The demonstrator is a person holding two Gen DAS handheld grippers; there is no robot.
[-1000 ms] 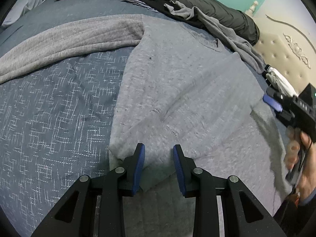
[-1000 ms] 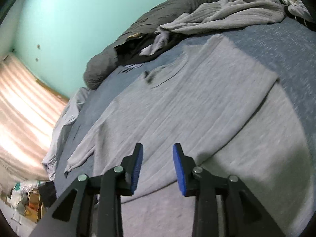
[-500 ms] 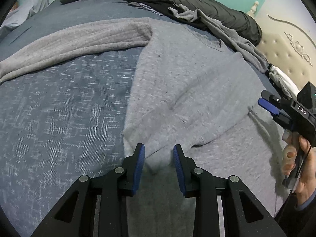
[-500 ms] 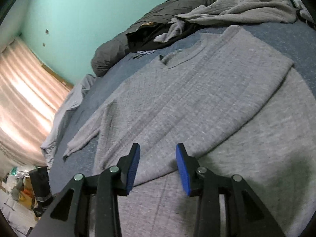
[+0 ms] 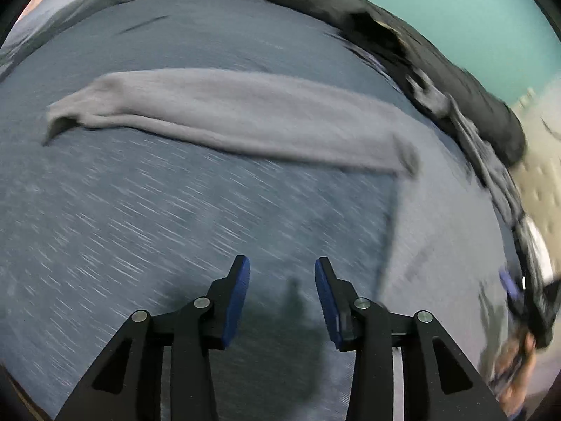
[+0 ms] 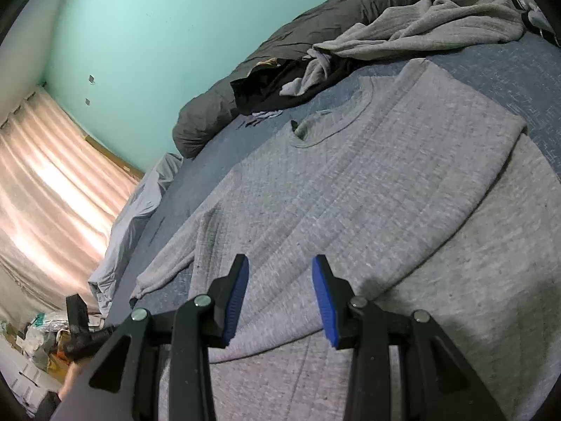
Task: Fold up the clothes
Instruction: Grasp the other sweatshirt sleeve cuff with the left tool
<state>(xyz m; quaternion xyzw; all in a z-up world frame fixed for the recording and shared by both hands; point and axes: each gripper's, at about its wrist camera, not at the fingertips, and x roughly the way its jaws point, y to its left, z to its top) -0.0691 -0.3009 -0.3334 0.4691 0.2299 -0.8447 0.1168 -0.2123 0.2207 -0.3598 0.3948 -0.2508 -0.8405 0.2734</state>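
Note:
A grey long-sleeved sweater (image 6: pixel 368 193) lies flat on the blue bed cover (image 5: pixel 140 228), its lower part folded up over the body. One sleeve (image 5: pixel 228 112) stretches out to the left across the cover. My left gripper (image 5: pixel 282 294) is open and empty, above bare bed cover to the left of the sweater's side edge. My right gripper (image 6: pixel 278 294) is open and empty, just above the folded hem of the sweater. The left wrist view is blurred by motion.
A dark duvet (image 6: pixel 298 45) runs along the far side of the bed, with a crumpled grey garment (image 6: pixel 438 24) and dark clothes (image 6: pixel 273 84) on it. A beige headboard (image 5: pixel 536 161) stands at the right. Curtains (image 6: pixel 45 189) and floor clutter (image 6: pixel 38 333) lie past the bed's left edge.
My left gripper has swung left, off the sweater's hem and over bare bed cover, and the sleeve has come fully into view. My right gripper has shifted only slightly over the fold. Both stay open.

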